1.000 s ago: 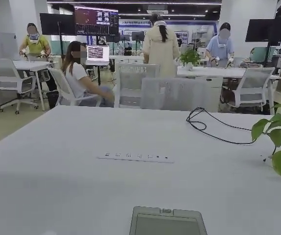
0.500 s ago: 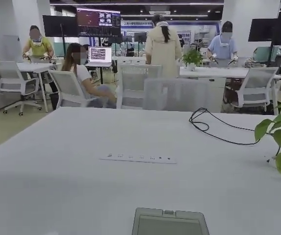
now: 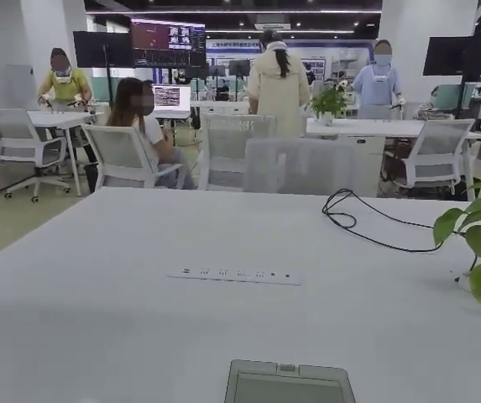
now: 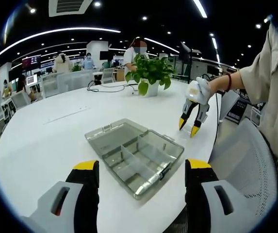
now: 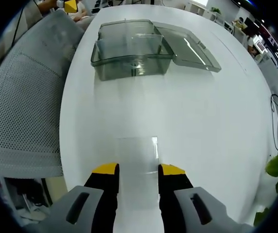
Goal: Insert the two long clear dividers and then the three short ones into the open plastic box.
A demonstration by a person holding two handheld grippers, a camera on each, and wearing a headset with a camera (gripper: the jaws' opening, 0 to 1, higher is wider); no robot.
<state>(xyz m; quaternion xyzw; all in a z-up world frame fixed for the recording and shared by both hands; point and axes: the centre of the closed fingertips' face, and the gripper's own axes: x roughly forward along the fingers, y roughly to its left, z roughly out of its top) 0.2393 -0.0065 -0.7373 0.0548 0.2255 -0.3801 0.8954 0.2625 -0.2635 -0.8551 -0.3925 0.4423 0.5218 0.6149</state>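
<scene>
The right gripper [image 5: 137, 170] is hanging half spread, holding nothing, with a clear divider [image 5: 136, 145] lying flat just ahead between its tips and the open box [image 5: 129, 53] well beyond. The left gripper [image 4: 141, 167] is gaping wide and empty, the box just ahead. This divider is waiting outside; whether others are seated I cannot tell. The left gripper view is showing the box's inside, while the head view is catching its rim.

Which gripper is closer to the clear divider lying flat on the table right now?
Right. The right gripper has open jaws at the near edge of the clear divider. The left gripper is beyond the open plastic box, which lies between.
</scene>
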